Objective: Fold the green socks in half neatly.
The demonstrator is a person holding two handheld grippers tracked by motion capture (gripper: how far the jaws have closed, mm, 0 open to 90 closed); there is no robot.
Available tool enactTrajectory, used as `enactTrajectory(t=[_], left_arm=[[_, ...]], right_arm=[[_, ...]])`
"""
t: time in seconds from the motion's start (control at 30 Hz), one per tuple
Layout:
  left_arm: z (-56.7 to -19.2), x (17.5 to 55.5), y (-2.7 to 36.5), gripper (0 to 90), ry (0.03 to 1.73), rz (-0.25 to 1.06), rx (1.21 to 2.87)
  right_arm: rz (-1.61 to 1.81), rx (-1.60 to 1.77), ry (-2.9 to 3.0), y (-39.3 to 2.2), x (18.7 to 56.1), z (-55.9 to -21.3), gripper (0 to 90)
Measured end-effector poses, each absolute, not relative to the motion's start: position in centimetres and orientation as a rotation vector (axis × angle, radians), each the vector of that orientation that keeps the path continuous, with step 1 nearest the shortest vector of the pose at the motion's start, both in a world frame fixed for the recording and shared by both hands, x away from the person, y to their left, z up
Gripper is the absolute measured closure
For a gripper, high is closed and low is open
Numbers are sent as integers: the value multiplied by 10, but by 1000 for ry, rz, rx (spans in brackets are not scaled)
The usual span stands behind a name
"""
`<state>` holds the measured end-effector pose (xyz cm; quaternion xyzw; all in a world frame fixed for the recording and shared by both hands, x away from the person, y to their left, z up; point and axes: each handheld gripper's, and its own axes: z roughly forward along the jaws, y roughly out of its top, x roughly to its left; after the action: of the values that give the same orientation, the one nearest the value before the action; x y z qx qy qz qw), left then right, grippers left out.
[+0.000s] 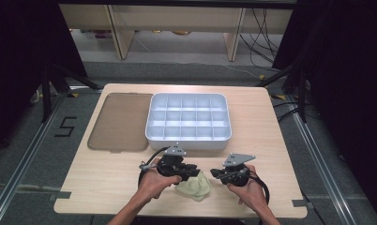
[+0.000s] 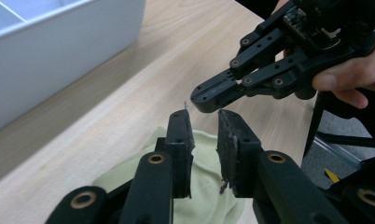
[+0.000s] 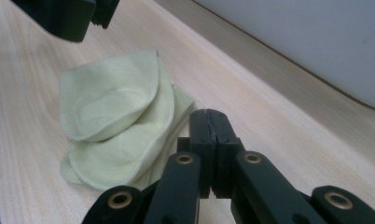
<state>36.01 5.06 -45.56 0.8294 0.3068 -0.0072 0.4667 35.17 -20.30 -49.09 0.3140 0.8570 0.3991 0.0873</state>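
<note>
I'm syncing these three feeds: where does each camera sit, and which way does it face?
High view: above the table's near side, facing forward-down; tray, both hands.
Left gripper view: on the left gripper, jaws apart over the cloth.
Right gripper view: on the right gripper, jaws together.
Shared: cloth, tray.

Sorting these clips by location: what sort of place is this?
Probably a lab or recording studio, not a home: a lone wooden table ringed by black curtains, loose cables on the floor, and a taped floor number.
</note>
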Motion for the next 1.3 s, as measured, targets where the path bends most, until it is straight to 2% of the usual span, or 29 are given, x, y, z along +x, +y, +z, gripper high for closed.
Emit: enactTrajectory(t=[0.3, 0.73, 1.0, 1.17, 1.3], left_arm=[[-472, 360, 69, 851, 771, 35, 2128], [-504, 350, 65, 864, 772, 0, 2234], [-504, 335, 64, 865, 775, -10, 2231], [-504, 332, 64, 865, 787, 3, 2222], [-505, 332, 63, 873, 792, 11, 2223]], right_arm=[[1208, 905, 2545, -197, 346, -484, 900], [1145, 818, 2631, -178, 342, -493, 900], [1044, 838, 2630, -181, 351, -509, 900], [1087, 852, 2623, -182, 354, -501, 900], [1220, 803, 2632, -176, 335, -482, 900]])
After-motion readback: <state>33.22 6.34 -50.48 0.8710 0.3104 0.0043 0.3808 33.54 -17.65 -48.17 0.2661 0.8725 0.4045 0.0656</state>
